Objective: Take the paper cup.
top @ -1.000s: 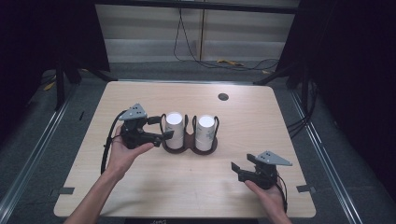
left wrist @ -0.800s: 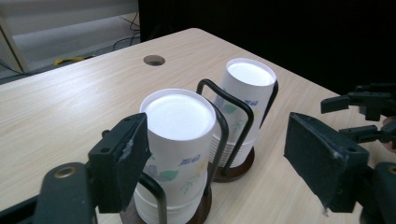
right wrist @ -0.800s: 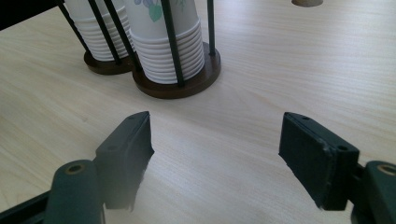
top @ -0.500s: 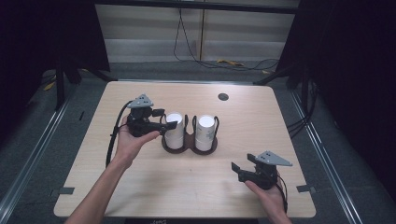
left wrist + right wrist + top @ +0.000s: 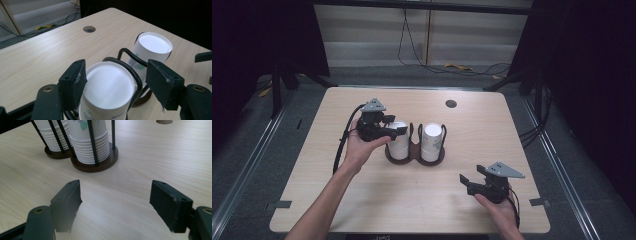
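Observation:
A dark round-based holder [image 5: 414, 159] with black wire uprights keeps two stacks of upturned white paper cups at the table's middle. My left gripper [image 5: 397, 131] straddles the top of the left stack [image 5: 399, 146]. Its jaws have just been closing around the top cup [image 5: 107, 87]. One pad [image 5: 77, 80] touches the cup's rim, the other pad [image 5: 160, 82] stands a little off it, beside a wire loop. The right stack [image 5: 432, 140] stands free. My right gripper [image 5: 466, 183] rests low at the front right, open, with only bare wood between its jaws [image 5: 115, 197].
A round cable hole [image 5: 451, 103] lies in the table behind the holder. The light wooden table [image 5: 362, 200] has bare wood on all sides of the holder. A cable trails from the left gripper along the forearm. Dark curtains and floor rails surround the table.
My left gripper has moved right and away from me, over the left cup stack, and its jaws have narrowed around the top cup. The right gripper has stayed where it was.

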The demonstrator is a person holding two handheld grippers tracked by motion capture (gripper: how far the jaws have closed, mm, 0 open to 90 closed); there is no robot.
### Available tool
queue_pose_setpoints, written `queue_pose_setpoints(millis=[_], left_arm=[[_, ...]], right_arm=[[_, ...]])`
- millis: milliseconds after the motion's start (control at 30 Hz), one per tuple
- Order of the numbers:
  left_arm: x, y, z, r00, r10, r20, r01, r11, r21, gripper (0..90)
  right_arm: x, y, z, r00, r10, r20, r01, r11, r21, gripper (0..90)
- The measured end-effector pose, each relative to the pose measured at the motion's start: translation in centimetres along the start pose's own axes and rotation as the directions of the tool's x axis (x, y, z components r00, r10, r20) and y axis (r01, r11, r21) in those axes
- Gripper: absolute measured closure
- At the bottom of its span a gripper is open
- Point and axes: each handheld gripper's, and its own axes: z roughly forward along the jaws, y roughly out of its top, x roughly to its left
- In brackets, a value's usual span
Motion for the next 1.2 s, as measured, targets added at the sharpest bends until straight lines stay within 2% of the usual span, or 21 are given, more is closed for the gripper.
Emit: queue_pose_setpoints(millis=[300,433,533,700,867,1100,1167,1200], left_arm=[[0.1,0.3,-0.1,0.9995,0.013,-0.029,-0.013,0.9999,0.001,32.0],[0.4,0.3,0.0,0.999,0.021,-0.039,-0.02,0.9995,0.025,32.2],[0.4,0.2,0.4,0.9991,0.032,-0.03,-0.03,0.9984,0.048,32.8],[0.4,0.1,0.7,0.9995,0.025,-0.021,-0.024,0.998,0.058,33.9],[0.4,0.0,1.3,0.9993,0.035,-0.013,-0.033,0.9945,0.099,32.9],[0.5,-0.2,1.7,0.9996,0.028,0.0,-0.027,0.9902,0.137,33.3],[0.7,-0.2,1.8,0.9998,0.019,-0.004,-0.019,0.9897,0.142,33.2],[0.8,-0.2,1.9,0.9999,0.008,0.007,-0.009,0.9895,0.145,33.2]], right_arm=[[0.1,0.0,0.1,1.0,-0.001,-0.008,0.001,1.0,0.005,25.0],[0.1,0.0,0.1,1.0,0.0,-0.008,0.0,1.0,0.006,25.0],[0.1,0.0,0.1,0.9999,0.0,-0.01,0.0,1.0,0.005,25.1],[0.1,0.0,0.1,0.9999,0.001,-0.01,-0.001,1.0,0.006,25.0],[0.0,0.0,0.1,0.9999,0.003,-0.01,-0.003,1.0,0.007,25.1],[0.0,0.0,0.1,1.0,0.002,-0.009,-0.002,1.0,0.006,25.1],[0.0,0.0,0.1,0.9999,0.005,-0.009,-0.004,1.0,0.007,25.1],[0.0,0.0,0.1,0.9999,0.005,-0.009,-0.004,1.0,0.007,25.1]])
